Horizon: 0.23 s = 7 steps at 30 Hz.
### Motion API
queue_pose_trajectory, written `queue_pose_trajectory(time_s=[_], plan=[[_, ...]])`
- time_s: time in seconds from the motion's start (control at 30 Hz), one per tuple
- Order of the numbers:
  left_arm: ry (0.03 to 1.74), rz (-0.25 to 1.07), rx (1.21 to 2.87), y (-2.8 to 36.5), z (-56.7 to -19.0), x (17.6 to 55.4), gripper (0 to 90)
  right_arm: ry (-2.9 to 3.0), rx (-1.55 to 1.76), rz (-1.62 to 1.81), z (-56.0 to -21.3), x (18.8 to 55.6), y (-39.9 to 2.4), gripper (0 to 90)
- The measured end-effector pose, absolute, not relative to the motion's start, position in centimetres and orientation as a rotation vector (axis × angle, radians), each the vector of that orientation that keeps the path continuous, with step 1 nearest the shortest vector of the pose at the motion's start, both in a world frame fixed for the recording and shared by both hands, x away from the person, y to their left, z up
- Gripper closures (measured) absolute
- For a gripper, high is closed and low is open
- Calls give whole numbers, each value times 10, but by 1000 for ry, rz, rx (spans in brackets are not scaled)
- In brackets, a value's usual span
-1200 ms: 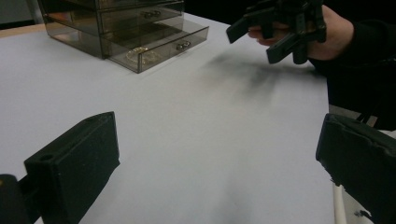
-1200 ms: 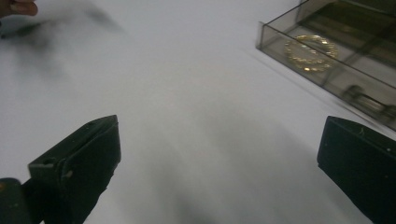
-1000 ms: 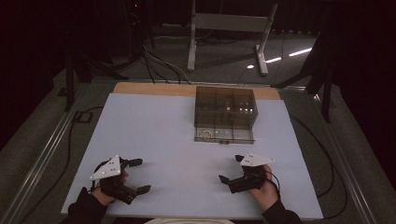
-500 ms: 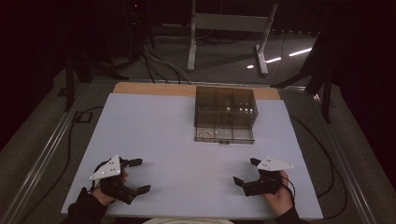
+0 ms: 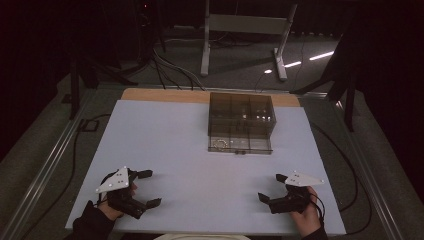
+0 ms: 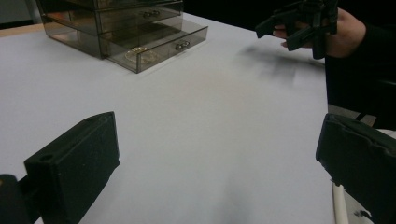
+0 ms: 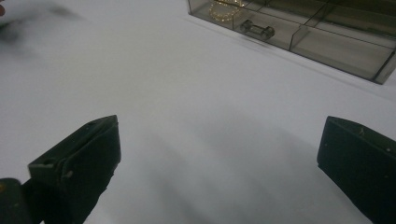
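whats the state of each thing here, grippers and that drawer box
left gripper: open, empty, held near the table's near edge
right gripper: open, empty, held near the table's near edge
drawer box: upright on the table, upper drawers shut
bottom drawer: pulled out
beaded bracelet: lying in the bottom drawer's end compartment

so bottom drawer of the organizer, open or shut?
Open. The bottom drawer sticks out past the drawers above it on the smoky organizer, with a beaded bracelet lying inside.

Dim, grainy pictures; bright table point(image 5: 190, 150), dark surroundings, perhaps lit overhead.
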<state>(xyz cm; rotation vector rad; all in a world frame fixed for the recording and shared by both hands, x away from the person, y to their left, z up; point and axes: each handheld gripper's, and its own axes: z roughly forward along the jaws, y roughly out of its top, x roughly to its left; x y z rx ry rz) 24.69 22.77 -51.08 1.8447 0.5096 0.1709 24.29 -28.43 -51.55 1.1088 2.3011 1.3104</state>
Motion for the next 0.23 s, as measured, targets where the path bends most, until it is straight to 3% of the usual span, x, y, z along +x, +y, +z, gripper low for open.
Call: queue_pose_trajectory(time_s=[0.23], plan=[[509, 165, 1857, 225, -512, 247, 5, 2308, 1101, 1300, -518, 244, -282, 0]])
